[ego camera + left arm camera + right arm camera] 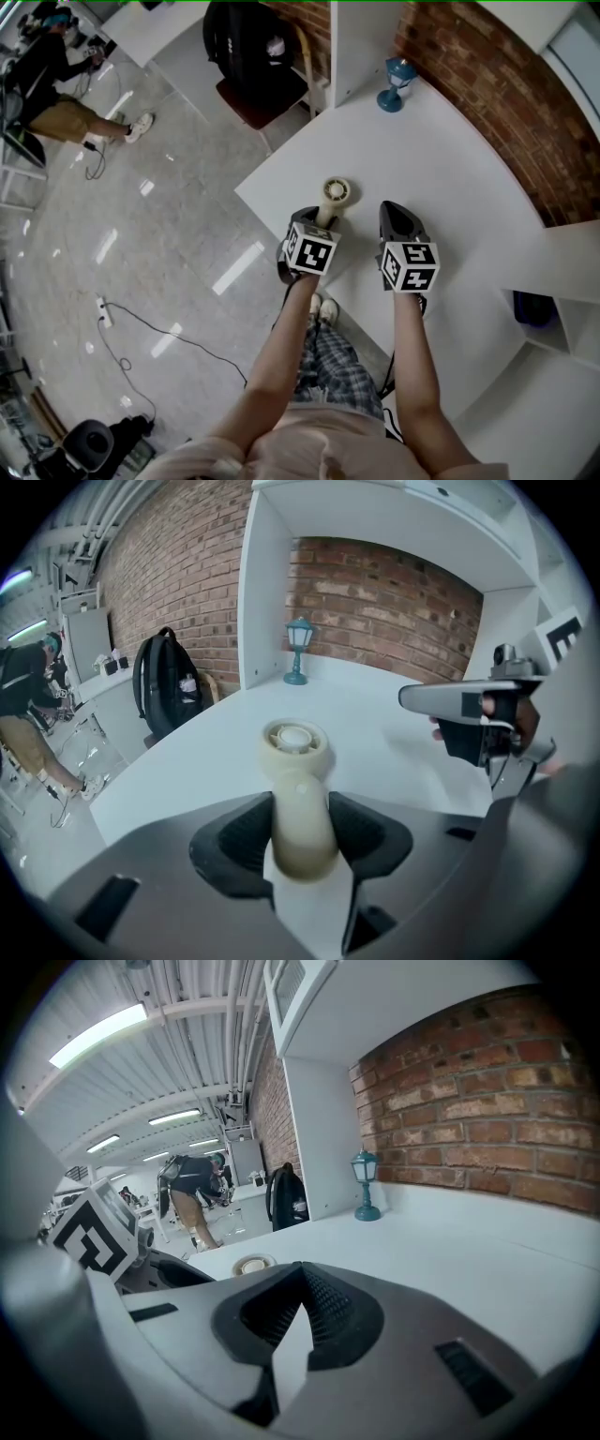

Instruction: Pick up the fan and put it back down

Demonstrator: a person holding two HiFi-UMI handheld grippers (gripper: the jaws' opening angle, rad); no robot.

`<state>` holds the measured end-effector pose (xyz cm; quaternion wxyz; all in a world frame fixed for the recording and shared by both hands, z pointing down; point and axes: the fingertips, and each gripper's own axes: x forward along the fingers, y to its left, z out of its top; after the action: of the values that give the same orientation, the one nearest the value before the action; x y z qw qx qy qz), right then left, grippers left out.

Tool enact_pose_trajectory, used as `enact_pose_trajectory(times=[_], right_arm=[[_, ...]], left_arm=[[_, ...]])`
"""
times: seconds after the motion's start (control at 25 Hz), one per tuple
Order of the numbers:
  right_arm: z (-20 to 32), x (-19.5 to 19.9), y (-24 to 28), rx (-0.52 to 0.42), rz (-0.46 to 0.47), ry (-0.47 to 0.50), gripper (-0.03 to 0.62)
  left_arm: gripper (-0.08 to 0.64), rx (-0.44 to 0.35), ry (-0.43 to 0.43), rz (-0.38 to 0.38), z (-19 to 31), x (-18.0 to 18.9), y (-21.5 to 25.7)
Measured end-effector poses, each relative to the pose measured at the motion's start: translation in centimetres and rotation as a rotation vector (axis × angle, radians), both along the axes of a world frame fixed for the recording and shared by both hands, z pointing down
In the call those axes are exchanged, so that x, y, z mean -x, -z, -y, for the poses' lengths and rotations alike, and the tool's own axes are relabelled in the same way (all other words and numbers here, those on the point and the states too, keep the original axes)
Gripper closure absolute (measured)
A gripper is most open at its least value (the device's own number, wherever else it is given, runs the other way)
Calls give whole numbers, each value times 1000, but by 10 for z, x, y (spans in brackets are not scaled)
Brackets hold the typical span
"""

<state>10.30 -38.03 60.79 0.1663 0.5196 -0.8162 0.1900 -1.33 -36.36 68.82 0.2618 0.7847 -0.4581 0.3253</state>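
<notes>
While the left tongs [300,810] clamped the cream fan [295,742] by its handle, near the desk's [450,169] left edge by the near corner, the right tongs [302,1279] sat pinched together on nothing, just beside them. Fan head faced the far edge.

We see white desk [450,178], top smooth and glossy, right side running along brick wall [506,84]. We count two things on it, well apart. Cream fan [335,193] lies near near edge, close to left corner, round head face up, handle pointing toward near edge. Small blue lantern lamp [395,82] stands upright at far edge, just beside white upright panel [361,42] and near wall.
</notes>
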Motion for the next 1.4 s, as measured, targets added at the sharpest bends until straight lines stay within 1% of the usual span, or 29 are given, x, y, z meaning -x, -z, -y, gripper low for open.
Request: enact_pose_trajectory(times=[0.16, 0.28, 0.48, 0.72, 0.92, 1.24, 1.4], right_arm=[[-7, -3, 6, -6, 0, -8, 577], [-13, -6, 12, -12, 4, -18, 577], [-22, -9, 29, -35, 19, -37, 577], [-33, -9, 57, -73, 35, -57, 577], [-35, -8, 84, -119, 47, -73, 577], [-34, -2, 125, -201, 57, -76, 577], [-35, -1, 130, -212, 60, -74, 577]], left_arm=[[353, -35, 10, -20, -2, 1, 15], [353, -81, 17, -45, -3, 2, 37], [353, -187, 34, -103, -2, 7, 86], [353, -343, 57, -174, -6, 19, 157], [353, -445, 58, -202, -10, 26, 211], [353, -605, 78, -240, -16, 36, 273], [353, -635, 81, -243, -17, 37, 286]])
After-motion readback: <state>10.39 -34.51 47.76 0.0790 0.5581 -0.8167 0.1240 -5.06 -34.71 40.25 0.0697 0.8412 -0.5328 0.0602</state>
